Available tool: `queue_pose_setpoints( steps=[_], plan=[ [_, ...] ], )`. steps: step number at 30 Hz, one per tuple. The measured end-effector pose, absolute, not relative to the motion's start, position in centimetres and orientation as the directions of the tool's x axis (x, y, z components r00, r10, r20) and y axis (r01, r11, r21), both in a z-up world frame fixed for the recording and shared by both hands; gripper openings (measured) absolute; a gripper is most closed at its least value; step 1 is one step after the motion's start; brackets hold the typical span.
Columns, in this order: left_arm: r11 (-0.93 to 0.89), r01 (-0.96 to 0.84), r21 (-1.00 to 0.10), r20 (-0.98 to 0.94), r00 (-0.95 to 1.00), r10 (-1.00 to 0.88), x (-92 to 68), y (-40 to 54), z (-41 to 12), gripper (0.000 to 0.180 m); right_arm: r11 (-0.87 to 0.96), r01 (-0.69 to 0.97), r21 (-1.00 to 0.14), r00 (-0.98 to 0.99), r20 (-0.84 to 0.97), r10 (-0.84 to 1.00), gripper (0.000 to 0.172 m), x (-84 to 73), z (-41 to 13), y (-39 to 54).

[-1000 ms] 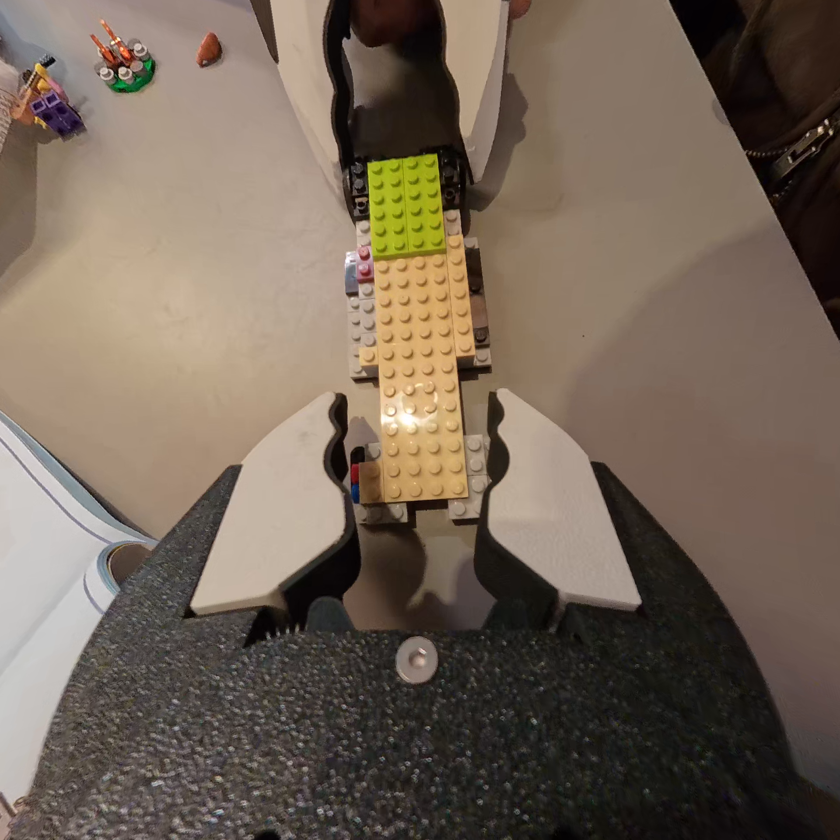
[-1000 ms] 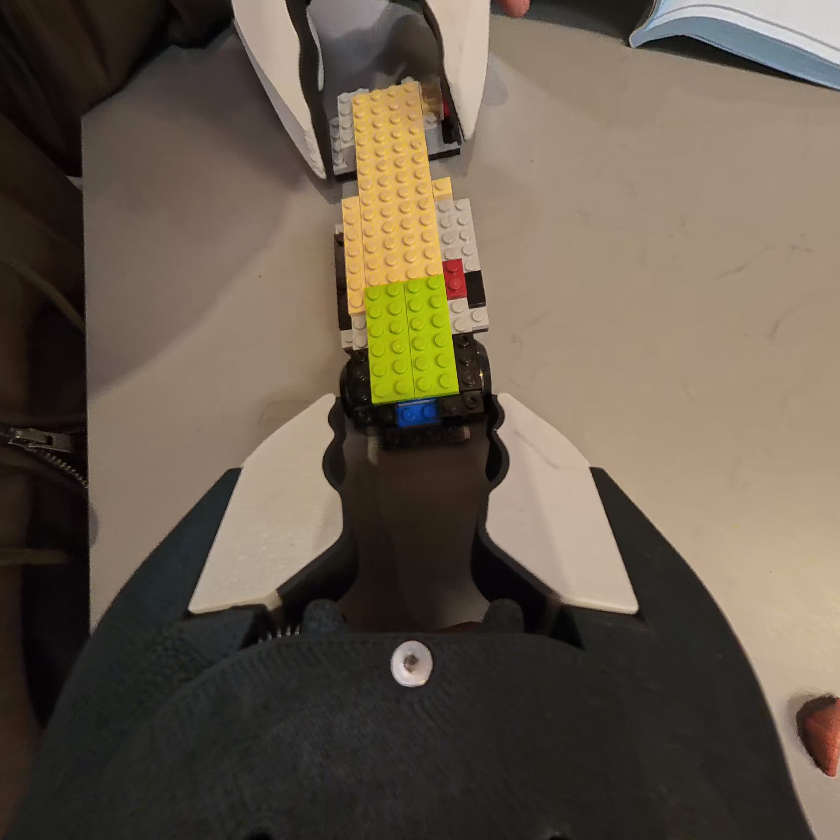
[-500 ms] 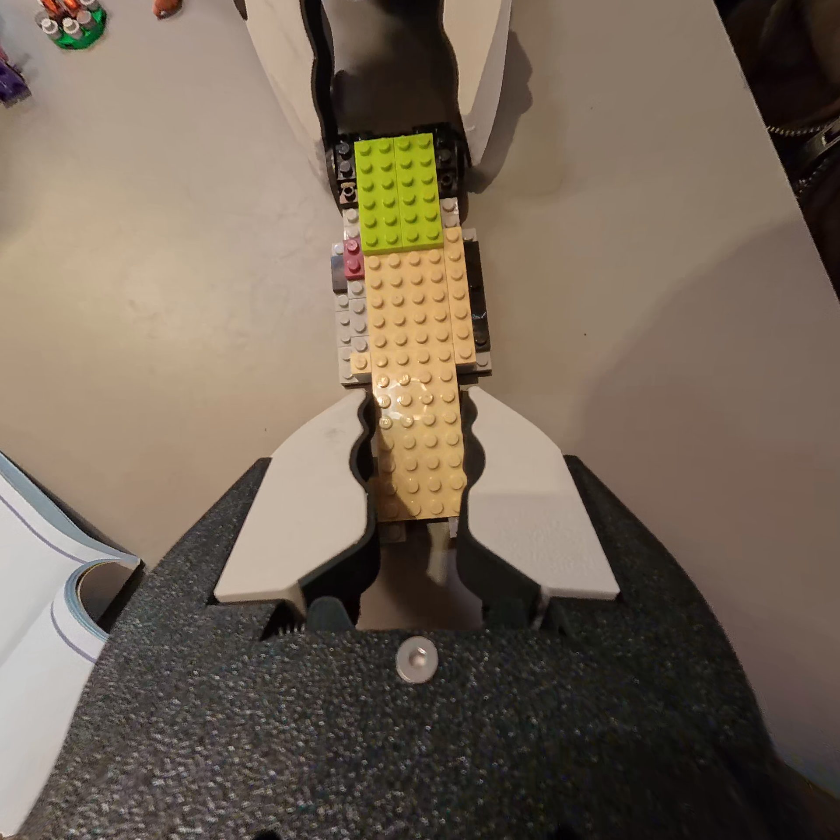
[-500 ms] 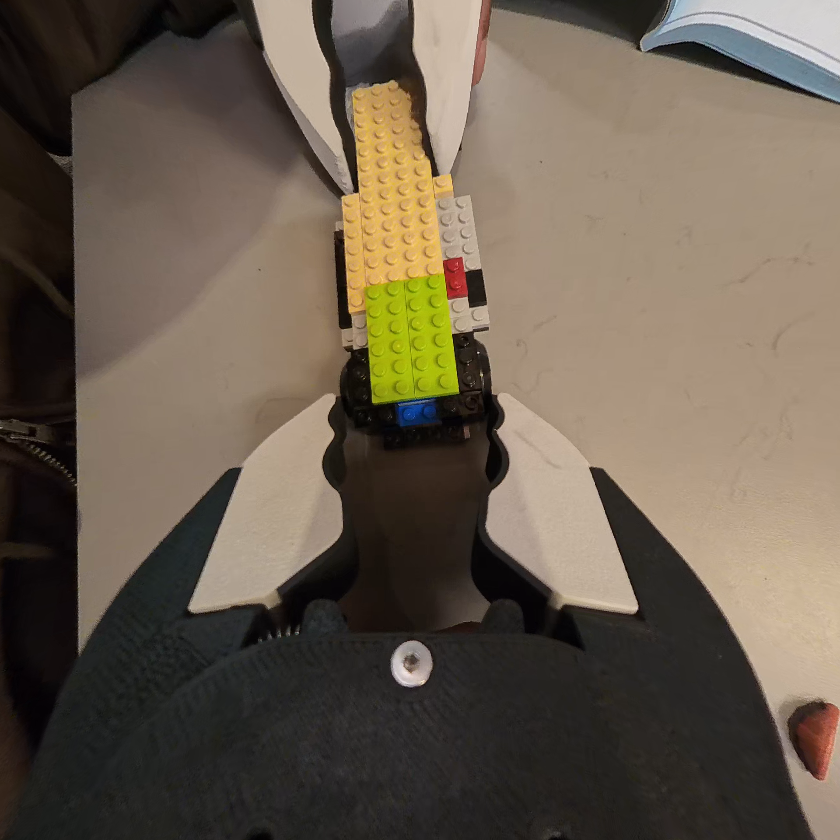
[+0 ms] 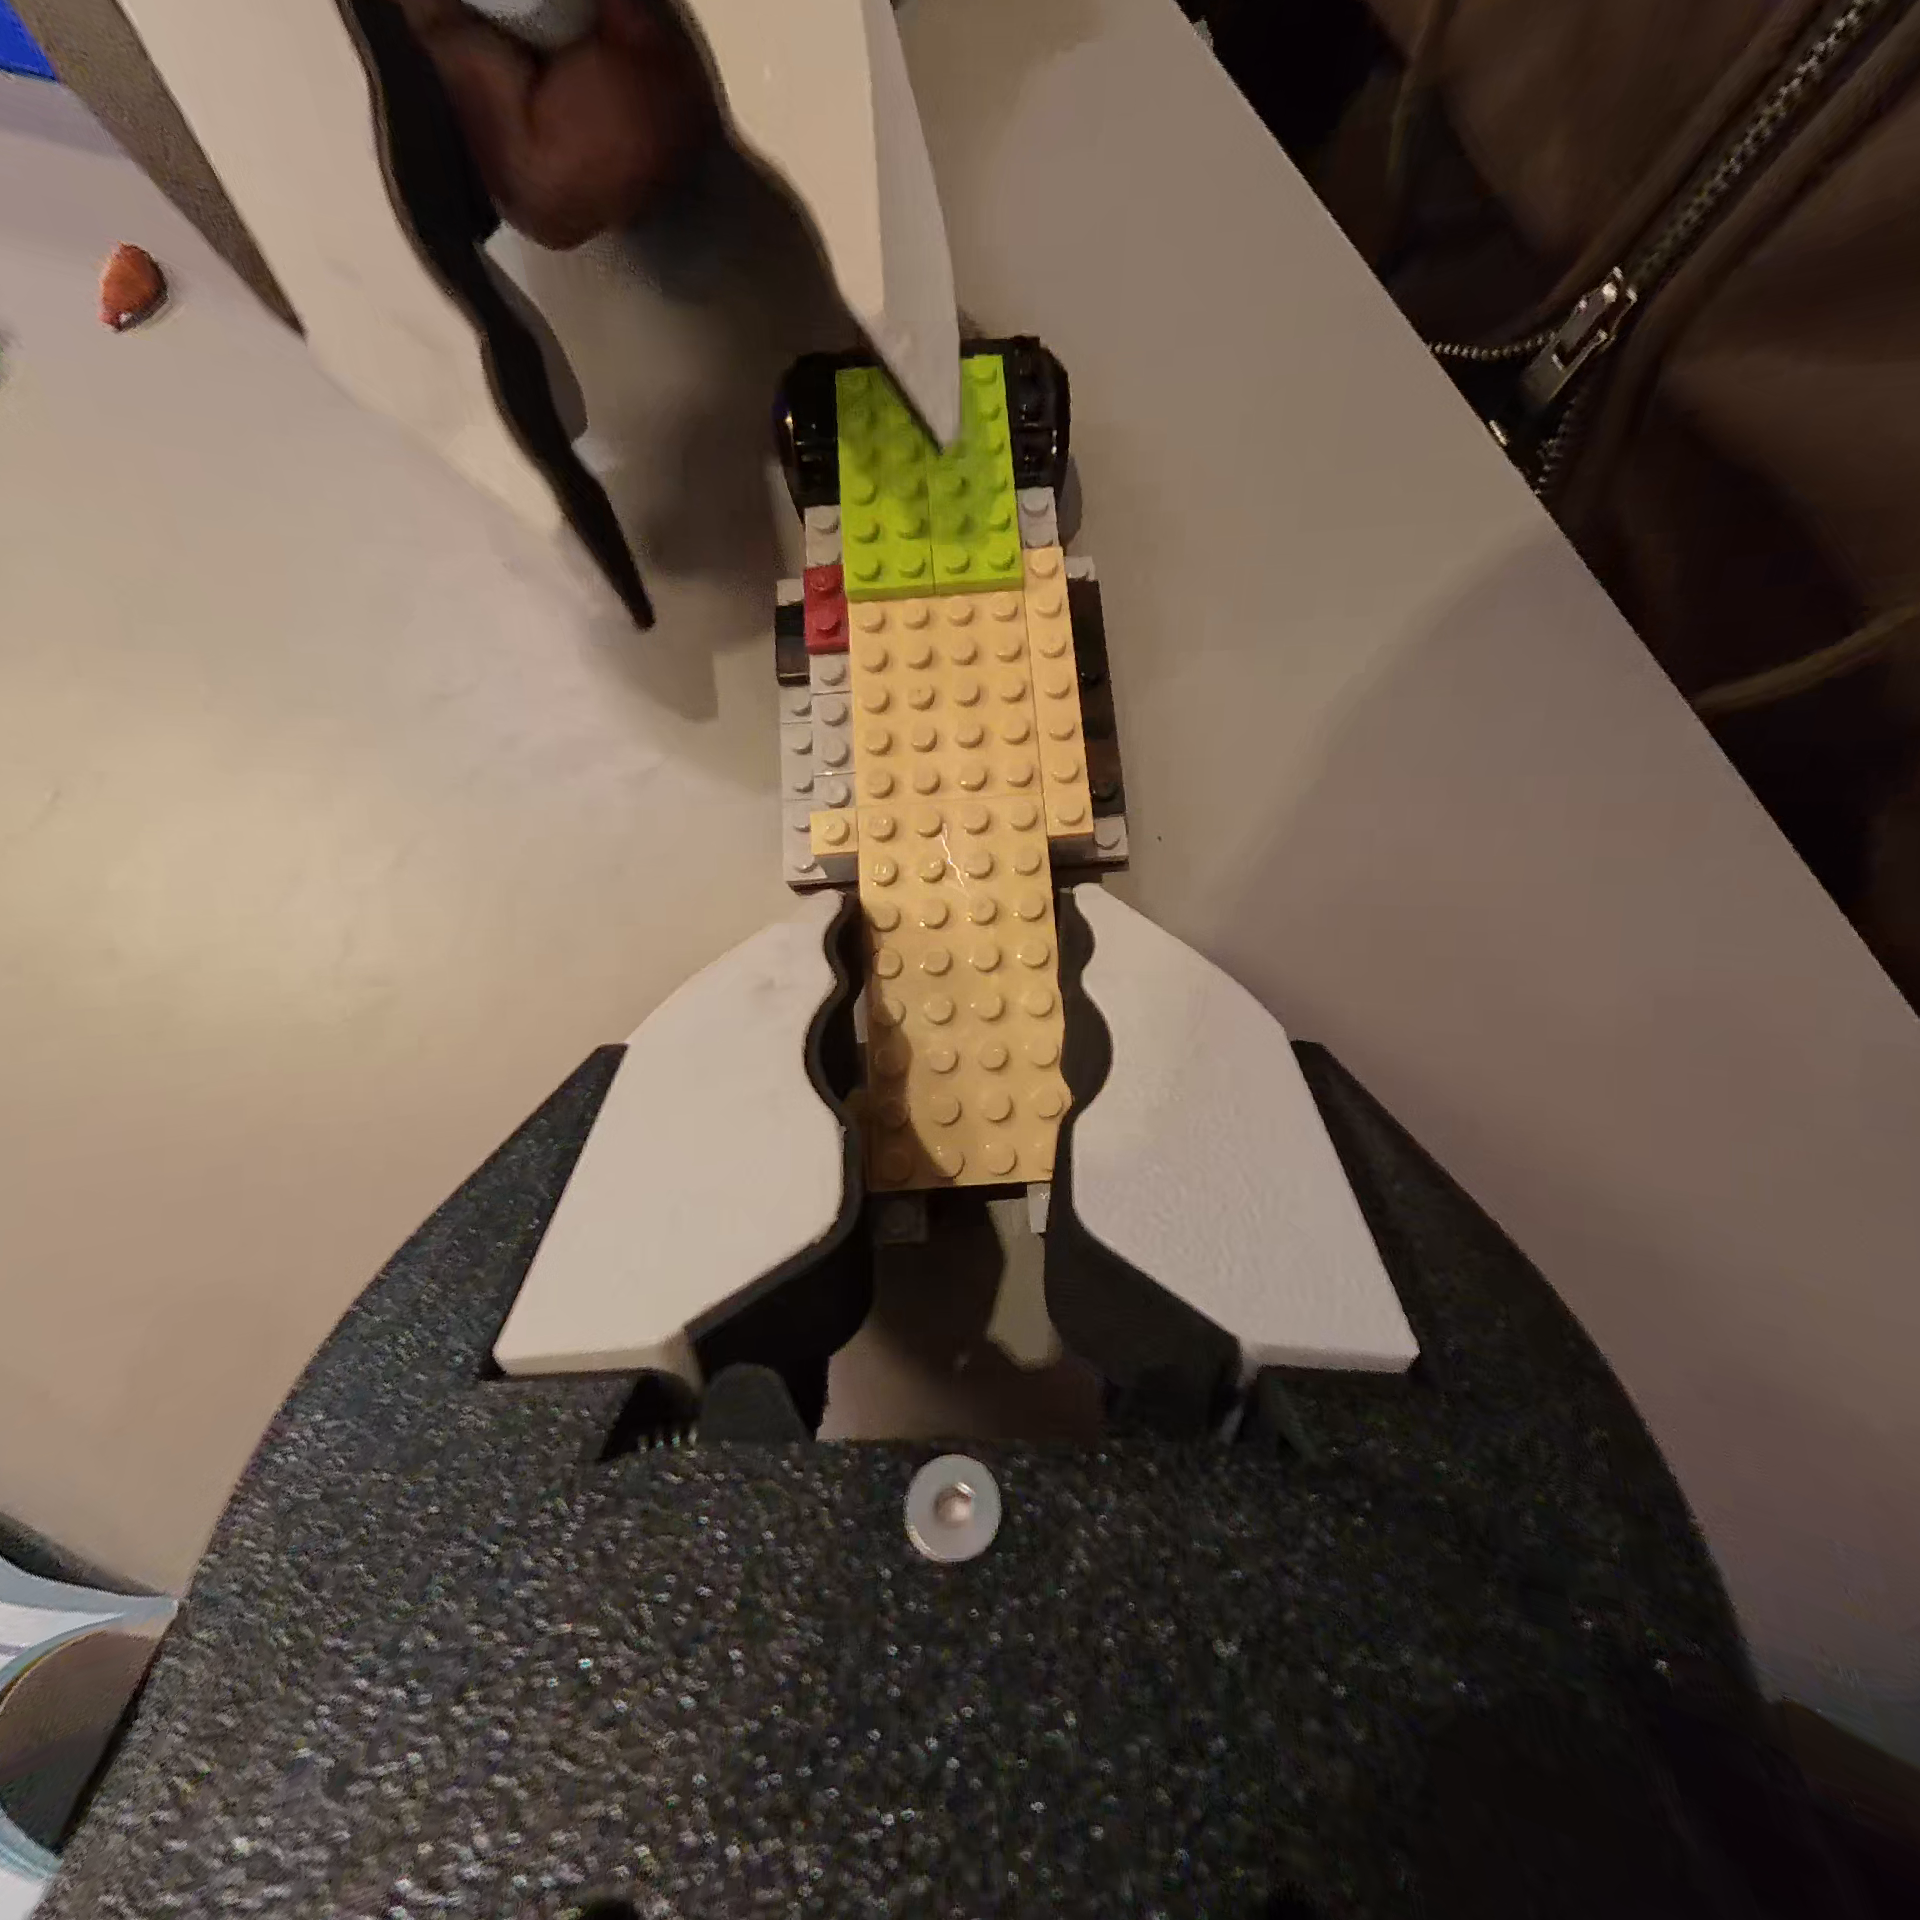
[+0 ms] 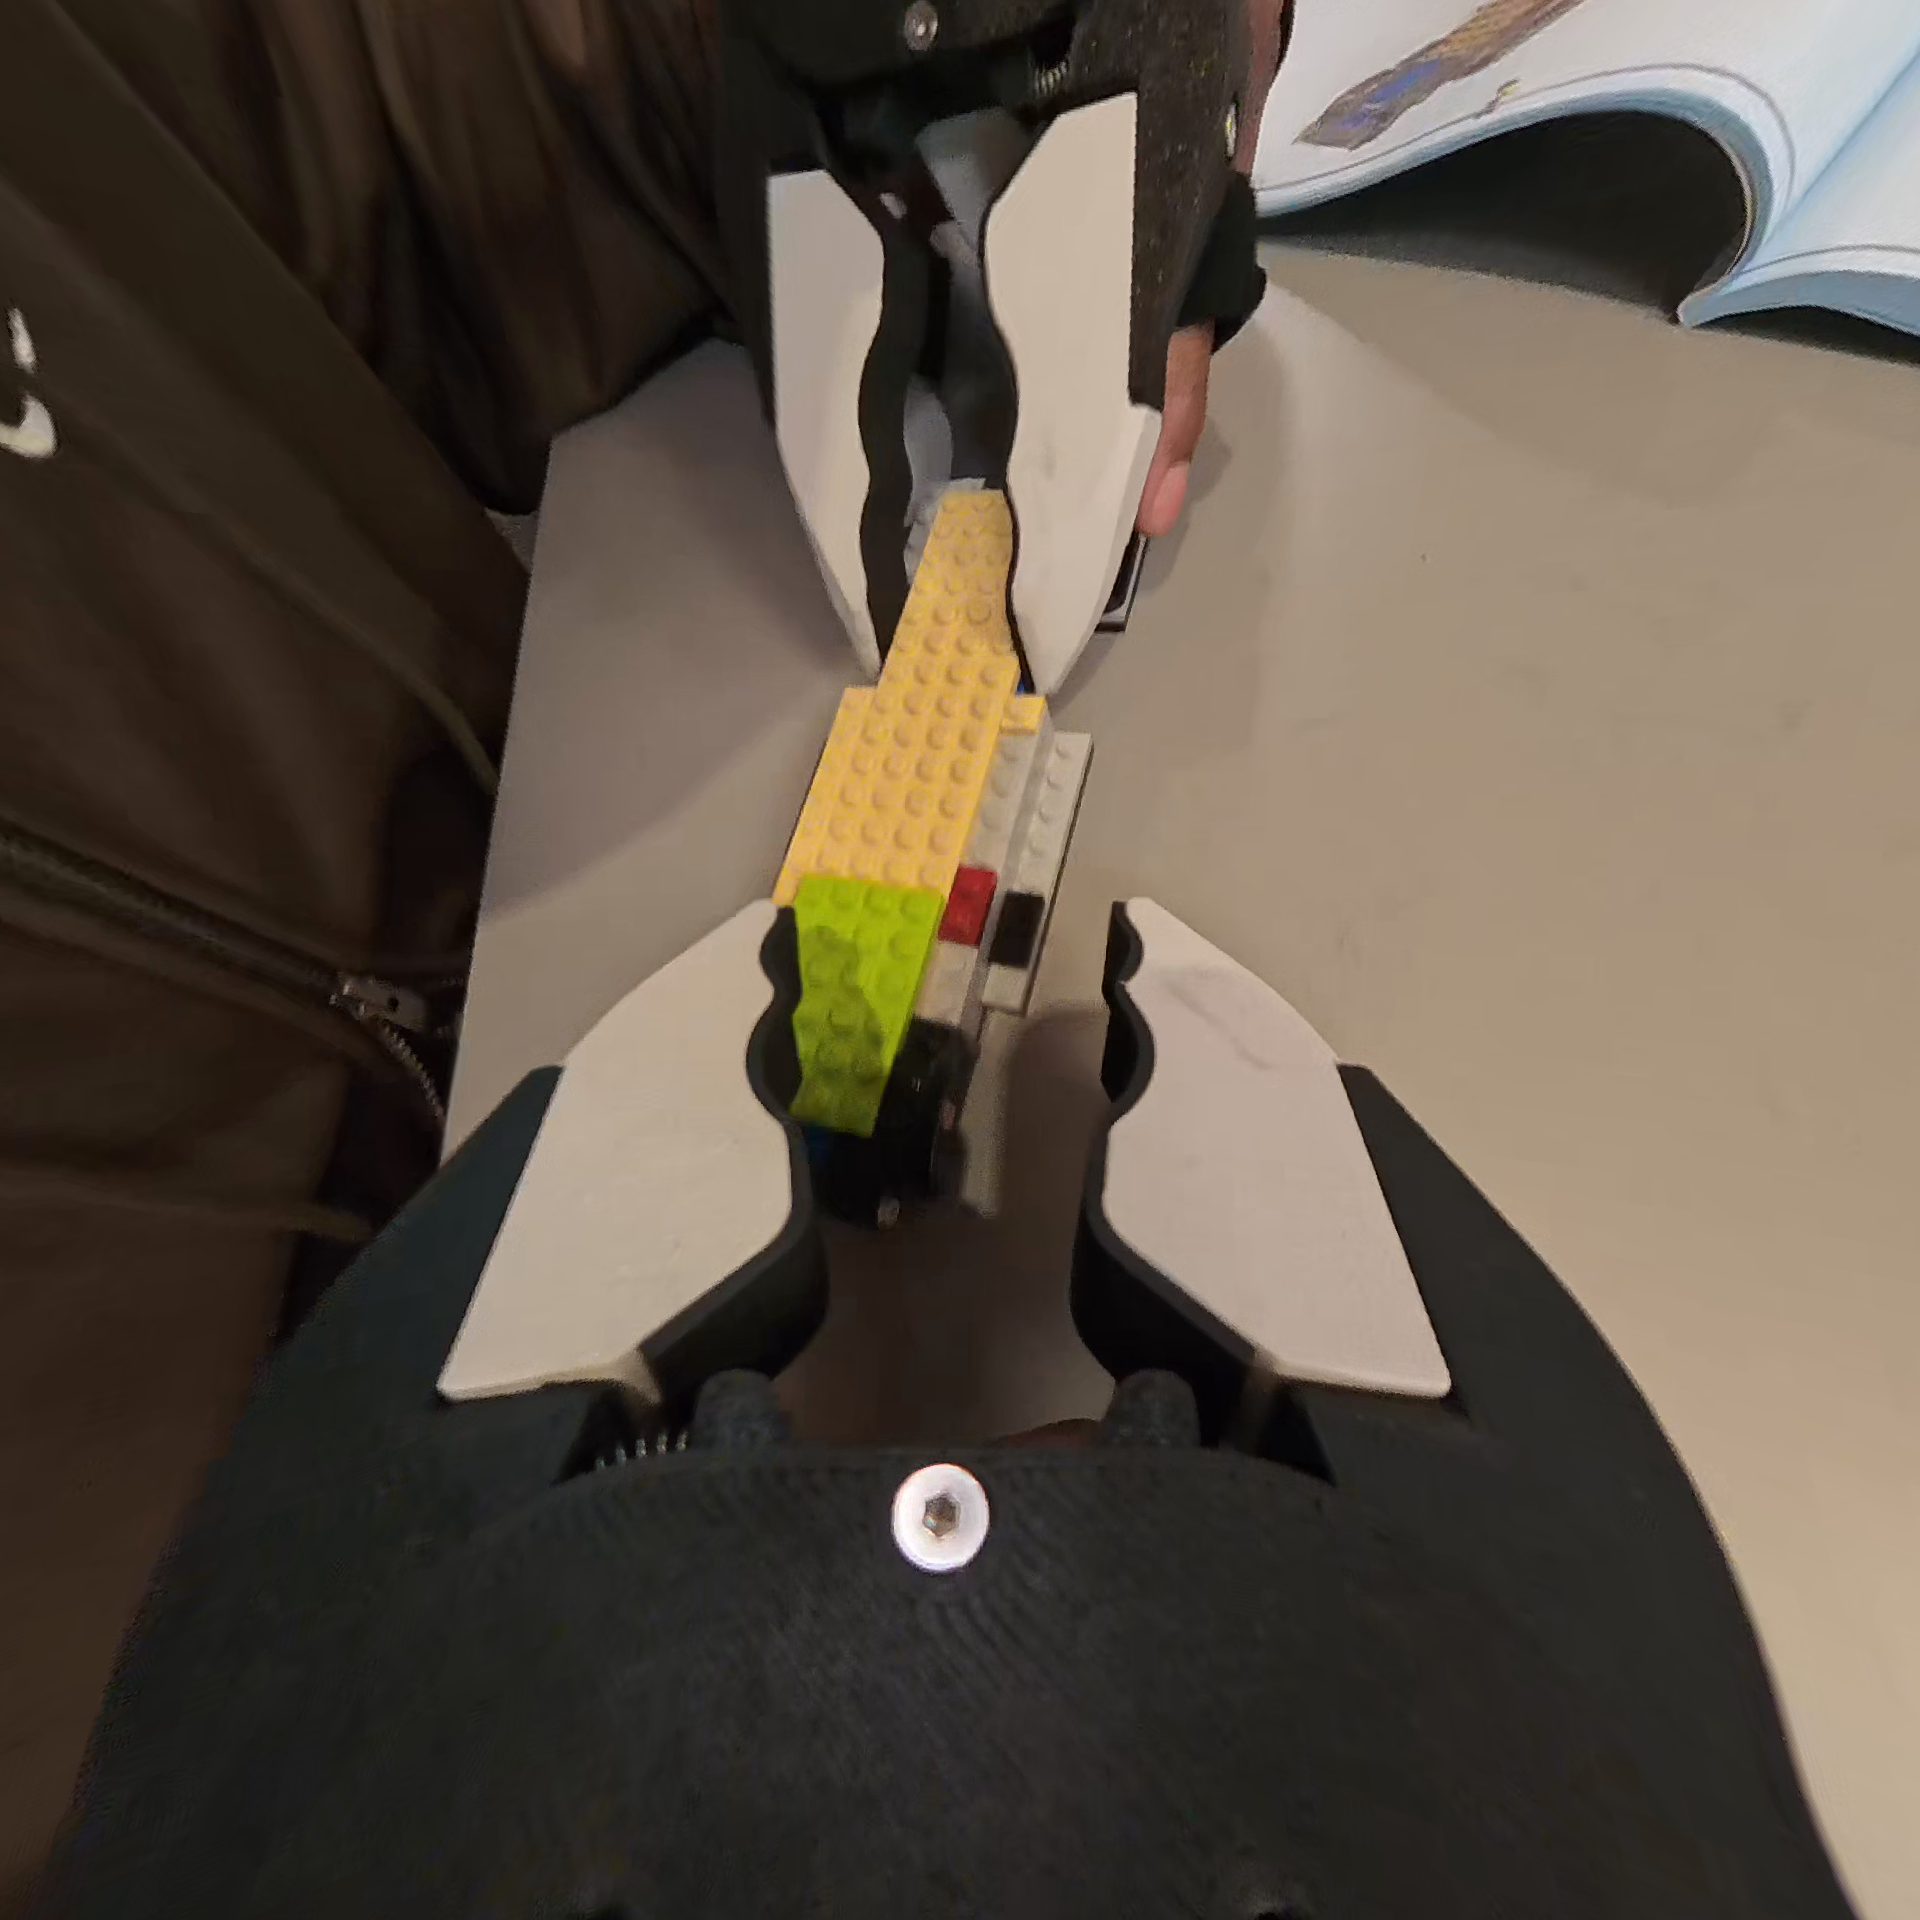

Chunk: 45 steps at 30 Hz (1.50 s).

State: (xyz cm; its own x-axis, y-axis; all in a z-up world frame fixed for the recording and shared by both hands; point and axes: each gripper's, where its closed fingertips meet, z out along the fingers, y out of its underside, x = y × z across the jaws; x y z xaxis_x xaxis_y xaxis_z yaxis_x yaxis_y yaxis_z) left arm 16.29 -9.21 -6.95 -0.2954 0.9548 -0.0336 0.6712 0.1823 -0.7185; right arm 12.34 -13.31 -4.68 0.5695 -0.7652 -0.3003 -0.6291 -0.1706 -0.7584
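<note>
A long brick build point(image 5: 956, 831) has a tan plate top, a lime green end point(image 5: 925, 499) and grey, red and black side pieces. My left gripper point(image 5: 961, 914) is shut on its tan end, both pads pressed against the plate's sides. In the right wrist view the build point(image 6: 914, 790) is tilted and off the table, with the left gripper point(image 6: 966, 665) clamped on its far end. My right gripper point(image 6: 945, 914) is open. The green end point(image 6: 852, 997) sits between its fingers, close to the left one, and the right pad stands well clear. The right gripper point(image 5: 790, 525) also shows open in the left wrist view.
An open booklet point(image 6: 1558, 156) lies at the far right of the grey table point(image 6: 1455, 727); its corner shows in the left wrist view point(image 5: 42, 1621). A small brown piece point(image 5: 130, 286) lies far left. A person's dark jacket point(image 5: 1662, 416) is just past the table edge. About 7 cm separates my left fingertips from my right. To the small brown piece point(image 5: 130, 286): right tips about 15 cm, left tips about 25 cm.
My left gripper moved forward and closed on the tan end. The build has since risen and tilted. The right gripper stayed open and its fingers now straddle the green end.
</note>
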Motion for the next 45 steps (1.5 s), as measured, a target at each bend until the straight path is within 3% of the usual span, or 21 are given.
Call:
queue_pose_setpoints(
  steps=[1, 13, 22, 45],
  plan=[
    [0.188, 0.668, -0.720, -0.029, -0.300, 0.954, 16.2, -9.3, -7.0, 0.035, -0.163, -0.646, -0.745, 0.539, -0.294, -0.789, 0.057, 13.1, -4.8, -13.4],
    [0.304, 0.627, -0.717, -0.002, -0.438, 0.899, 16.1, -11.4, -7.0, 0.035, -0.361, -0.684, -0.633, 0.522, -0.080, -0.849, 0.069, 15.5, -6.3, -12.0],
    [0.360, 0.576, -0.734, 0.022, -0.509, 0.861, 15.4, -12.6, -6.8, 0.035, -0.484, -0.669, -0.564, 0.577, 0.018, -0.817, 0.064, 15.7, -7.6, -12.7],
    [0.373, 0.563, -0.738, 0.042, -0.513, 0.857, 15.5, -12.6, -6.8, 0.035, -0.509, -0.583, -0.633, 0.618, 0.062, -0.784, 0.060, 15.6, -7.6, -12.5]
  ],
)
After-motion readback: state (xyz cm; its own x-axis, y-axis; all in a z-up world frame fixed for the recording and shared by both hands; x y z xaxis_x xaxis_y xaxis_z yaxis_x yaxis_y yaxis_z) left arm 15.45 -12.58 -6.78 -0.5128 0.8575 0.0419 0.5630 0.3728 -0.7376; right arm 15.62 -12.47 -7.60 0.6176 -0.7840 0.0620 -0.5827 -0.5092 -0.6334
